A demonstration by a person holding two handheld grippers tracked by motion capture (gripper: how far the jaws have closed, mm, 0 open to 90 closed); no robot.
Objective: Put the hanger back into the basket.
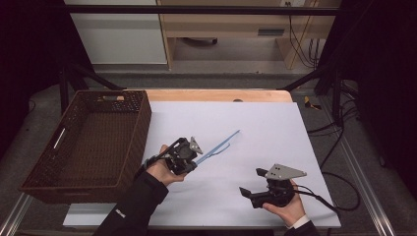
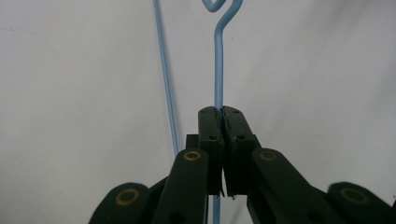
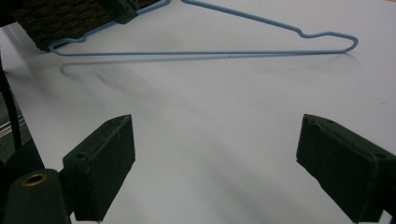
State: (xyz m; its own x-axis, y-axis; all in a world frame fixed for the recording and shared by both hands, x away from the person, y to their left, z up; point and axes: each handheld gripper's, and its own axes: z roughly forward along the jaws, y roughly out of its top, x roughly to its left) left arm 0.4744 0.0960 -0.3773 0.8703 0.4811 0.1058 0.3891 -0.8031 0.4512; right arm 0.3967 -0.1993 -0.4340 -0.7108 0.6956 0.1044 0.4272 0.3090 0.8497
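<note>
The left claw (image 1: pixel 195 158) sits in the person's left hand (image 1: pixel 160 169), whose dark-sleeved forearm enters from the bottom edge in the high view and angles up to the right. Its jaws are pressed together, pinching a thin blue wire (image 2: pixel 218 70), as the left gripper view shows. The right claw (image 1: pixel 252 187) rests in the right hand (image 1: pixel 285 204), low at the right, pointing left, with a grey plate on top. Its jaws stand wide apart with nothing between them in the right gripper view.
</note>
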